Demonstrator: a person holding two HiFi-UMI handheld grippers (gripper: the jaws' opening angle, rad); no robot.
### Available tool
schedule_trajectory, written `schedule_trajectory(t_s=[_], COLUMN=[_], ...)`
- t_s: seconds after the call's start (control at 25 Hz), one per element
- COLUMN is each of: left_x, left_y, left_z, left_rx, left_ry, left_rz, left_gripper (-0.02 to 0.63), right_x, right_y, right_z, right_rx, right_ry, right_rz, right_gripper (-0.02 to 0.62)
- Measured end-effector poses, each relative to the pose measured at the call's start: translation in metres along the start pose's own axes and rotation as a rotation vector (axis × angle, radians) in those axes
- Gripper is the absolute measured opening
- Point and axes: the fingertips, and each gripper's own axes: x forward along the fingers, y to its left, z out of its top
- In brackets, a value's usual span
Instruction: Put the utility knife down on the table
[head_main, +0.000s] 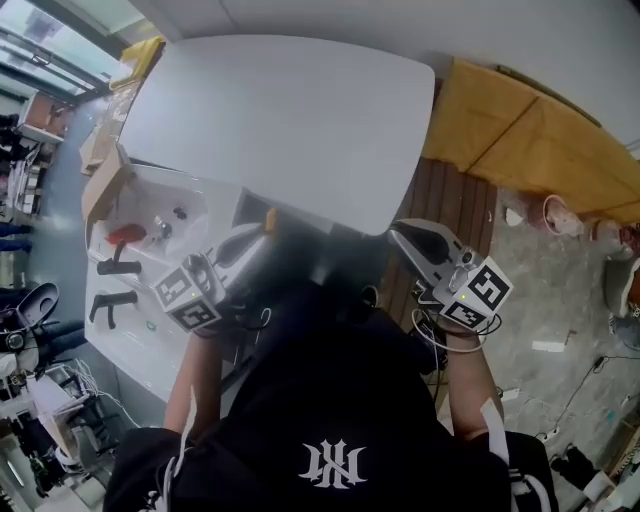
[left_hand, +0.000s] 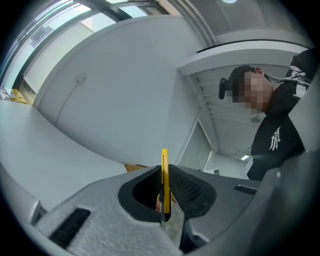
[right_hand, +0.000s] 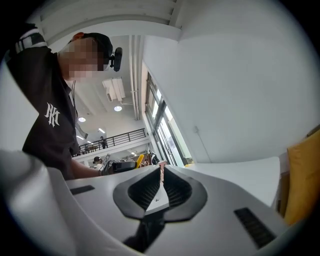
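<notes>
At the near edge of the white table (head_main: 280, 110), the left gripper (left_hand: 164, 172) is clamped on the yellow utility knife (left_hand: 164, 157). The knife stands on edge between its jaws, held off the tabletop. Off the table's near right corner, the right gripper (right_hand: 161, 172) has its jaws pressed together, with nothing between them.

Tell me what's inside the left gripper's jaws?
A thin yellow utility knife, seen edge-on, clamped in the left gripper. Its lower part is covered by the jaws, so no blade can be seen.
</notes>
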Motion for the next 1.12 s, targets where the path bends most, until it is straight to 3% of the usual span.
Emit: schedule_trajectory(t_s=[0.24, 0.48, 0.6, 0.84, 0.96, 1.12], left_x=[0.005, 0.031, 0.032, 0.054, 0.067, 0.086], left_y=[0.043, 0.118, 0.160, 0.226, 0.258, 0.297], left_z=[0.008, 0.053, 0.072, 0.073, 0.074, 0.061], left_rx=[-0.032, -0.033, -0.056, -0.096, -0.156, -0.147], left_ry=[0.006, -0.062, -0.074, -0.008, -0.018, 0.015], left_rz=[0.018, -0.060, -0.079, -0.141, -0.121, -0.035], left_gripper=[0.043, 0.041, 0.041, 0.040, 0.040, 0.040], right_x=[0.032, 0.093, 0.134, 0.159, 0.171, 0.187], right_y=[-0.026, -0.072, -0.086, -0.121, -0.136, -0.162], right_z=[-0.006, 0.001, 0.016, 0.040, 0.020, -0.007], right_rx=[0.027, 0.035, -0.018, 0.000, 0.046, 0.091], right_ry=[0.013, 0.072, 0.127, 0.110, 0.166, 0.250], right_rz=[-0.010, -0.073, -0.091, -0.216, -0.226, -0.163], right_gripper=[0.006, 0.006, 0.006, 0.006, 0.006, 0.006])
